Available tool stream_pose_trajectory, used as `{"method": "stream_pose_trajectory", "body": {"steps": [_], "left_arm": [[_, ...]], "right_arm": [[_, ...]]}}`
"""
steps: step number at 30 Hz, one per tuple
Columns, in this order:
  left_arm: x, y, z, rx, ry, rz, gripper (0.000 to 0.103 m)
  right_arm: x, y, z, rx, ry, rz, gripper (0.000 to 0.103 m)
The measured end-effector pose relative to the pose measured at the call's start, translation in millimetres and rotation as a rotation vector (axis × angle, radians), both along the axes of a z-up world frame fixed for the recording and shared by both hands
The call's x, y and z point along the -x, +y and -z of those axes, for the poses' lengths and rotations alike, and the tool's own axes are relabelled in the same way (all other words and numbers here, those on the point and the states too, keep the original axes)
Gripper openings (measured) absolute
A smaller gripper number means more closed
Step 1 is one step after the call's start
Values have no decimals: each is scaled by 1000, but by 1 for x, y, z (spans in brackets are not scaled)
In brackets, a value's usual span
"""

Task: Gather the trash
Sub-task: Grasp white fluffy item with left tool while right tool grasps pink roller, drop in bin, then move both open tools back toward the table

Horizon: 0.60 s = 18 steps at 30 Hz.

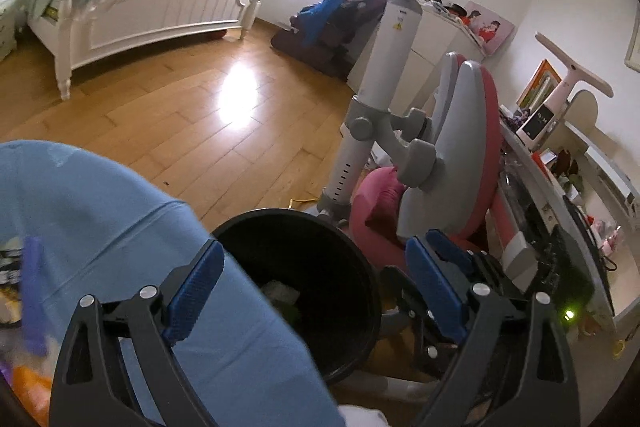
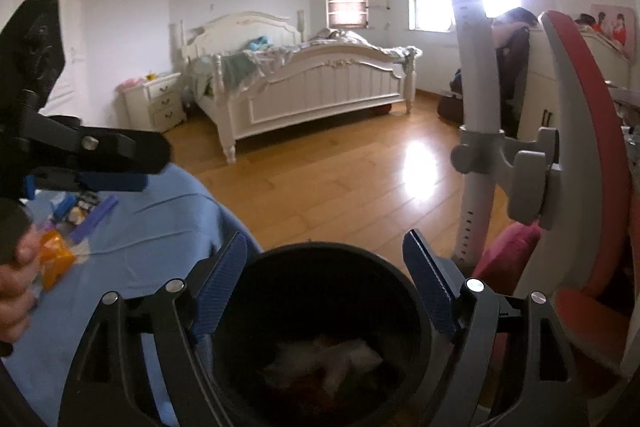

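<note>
A black round trash bin (image 1: 340, 267) stands on the wood floor beside a table with a blue cloth (image 1: 100, 211). My left gripper (image 1: 316, 283) is open and empty, above the cloth's edge and the bin. My right gripper (image 2: 324, 271) is open and empty, right over the bin (image 2: 400, 291), where white crumpled trash (image 2: 340, 355) lies. Trash lies on the cloth (image 2: 160, 235): an orange wrapper (image 2: 54, 259), a purple strip (image 2: 96, 217) and small packets (image 2: 80, 205). In the left wrist view this trash shows blurred at the lower left (image 1: 28, 307). My left gripper (image 2: 116, 167) shows in the right wrist view above the trash.
A grey and red desk chair (image 1: 452, 147) stands right of the bin, with a cluttered desk (image 1: 560, 187) behind it. A white bed (image 2: 304, 83) and a nightstand (image 2: 156, 103) stand across the wood floor (image 2: 340, 179).
</note>
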<state>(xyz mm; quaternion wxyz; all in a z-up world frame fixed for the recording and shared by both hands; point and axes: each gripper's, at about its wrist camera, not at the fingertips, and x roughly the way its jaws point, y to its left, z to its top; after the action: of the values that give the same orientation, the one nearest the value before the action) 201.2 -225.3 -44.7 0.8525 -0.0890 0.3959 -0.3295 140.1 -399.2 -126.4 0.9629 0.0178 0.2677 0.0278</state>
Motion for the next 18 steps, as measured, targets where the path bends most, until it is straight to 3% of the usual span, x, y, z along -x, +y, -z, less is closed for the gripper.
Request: {"method": "stream_pose_trajectory", "body": {"steps": [4,9,14,18], "left_arm": [[11,38,-12,-8,-18,-53,91],[17,114,-16,-13,-10,-180,91],[8,200,0,-76,45,-346,91],[-6,251,19,-82,94,-386,90]], "right_arm": [[-2,28,-8,13,0,-55,80],[-13,79,-20,-28,37,-198,80],[-33,138,-28,-83,111,-354,80],[-58,189,-28,-125,191,-474,80]]}}
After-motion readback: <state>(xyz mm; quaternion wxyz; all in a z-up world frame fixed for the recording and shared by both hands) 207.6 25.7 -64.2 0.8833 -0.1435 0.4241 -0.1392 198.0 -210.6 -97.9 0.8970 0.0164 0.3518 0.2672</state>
